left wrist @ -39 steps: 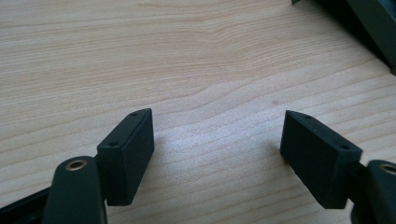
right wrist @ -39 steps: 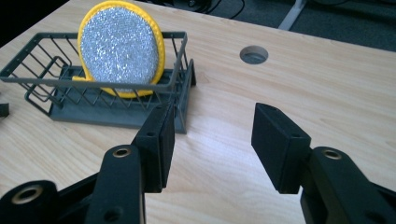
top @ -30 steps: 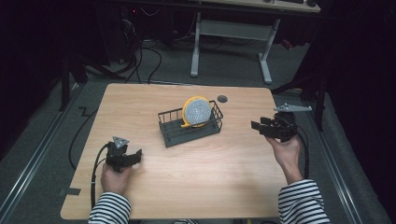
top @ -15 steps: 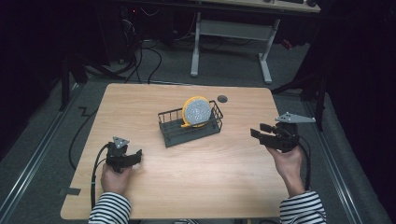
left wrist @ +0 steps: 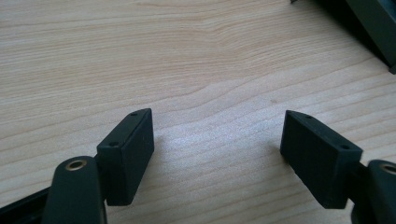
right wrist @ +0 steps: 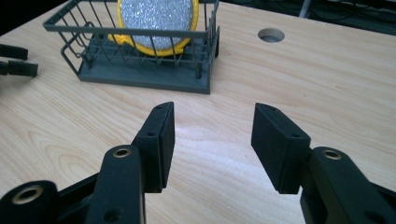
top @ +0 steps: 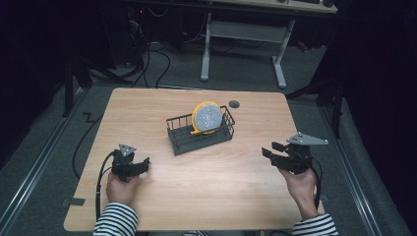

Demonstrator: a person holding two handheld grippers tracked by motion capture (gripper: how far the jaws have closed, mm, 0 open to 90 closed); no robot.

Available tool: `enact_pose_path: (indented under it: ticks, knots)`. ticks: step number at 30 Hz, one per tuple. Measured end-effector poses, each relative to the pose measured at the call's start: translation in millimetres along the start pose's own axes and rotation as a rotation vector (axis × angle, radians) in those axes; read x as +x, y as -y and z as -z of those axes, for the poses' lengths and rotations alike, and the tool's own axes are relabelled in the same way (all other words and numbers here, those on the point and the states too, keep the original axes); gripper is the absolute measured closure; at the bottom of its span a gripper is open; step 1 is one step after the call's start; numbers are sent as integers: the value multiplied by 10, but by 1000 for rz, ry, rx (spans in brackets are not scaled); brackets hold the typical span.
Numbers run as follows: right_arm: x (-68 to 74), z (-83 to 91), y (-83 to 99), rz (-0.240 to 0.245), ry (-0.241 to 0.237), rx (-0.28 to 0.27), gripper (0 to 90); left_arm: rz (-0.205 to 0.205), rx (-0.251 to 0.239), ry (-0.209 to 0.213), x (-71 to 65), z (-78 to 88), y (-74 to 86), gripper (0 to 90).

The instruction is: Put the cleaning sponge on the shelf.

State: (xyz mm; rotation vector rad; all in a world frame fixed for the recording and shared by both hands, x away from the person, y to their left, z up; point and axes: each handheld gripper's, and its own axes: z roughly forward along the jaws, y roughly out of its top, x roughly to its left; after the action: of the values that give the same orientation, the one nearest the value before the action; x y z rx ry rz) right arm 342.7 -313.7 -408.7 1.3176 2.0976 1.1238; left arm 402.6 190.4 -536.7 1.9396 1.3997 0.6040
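Black jaws of the right gripper (top: 273,149) gape, empty, above the wooden table (top: 196,196); the left gripper (top: 140,164) likewise. Both sit well apart from the wire basket (top: 179,135) holding the yellow-rimmed scrubber (top: 206,117).

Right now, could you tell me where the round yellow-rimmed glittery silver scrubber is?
In the high view, the scrubber stands on edge in the dark wire basket at mid-table, just left of the round table hole.

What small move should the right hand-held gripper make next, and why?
Probably ease forward toward the wire basket: the right hand-held gripper stands open over bare table, empty, aimed at the glittery round sponge standing upright in it.
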Motion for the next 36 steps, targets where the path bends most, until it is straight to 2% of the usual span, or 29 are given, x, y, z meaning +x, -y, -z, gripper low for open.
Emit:
enact_pose_path:
  ticks: [10,18,27,36]
  knots:
    - [3,-43,200,-37,-8,5,494,0,0,0,0,0,0,263]
    - [4,-202,413,-68,-10,16,479,0,0,0,0,0,0,263]
    - [-12,-327,542,-69,-1,34,472,0,0,0,0,0,0,263]
    - [-88,-433,669,-97,24,51,456,0,0,-1,-1,-1,0,263]
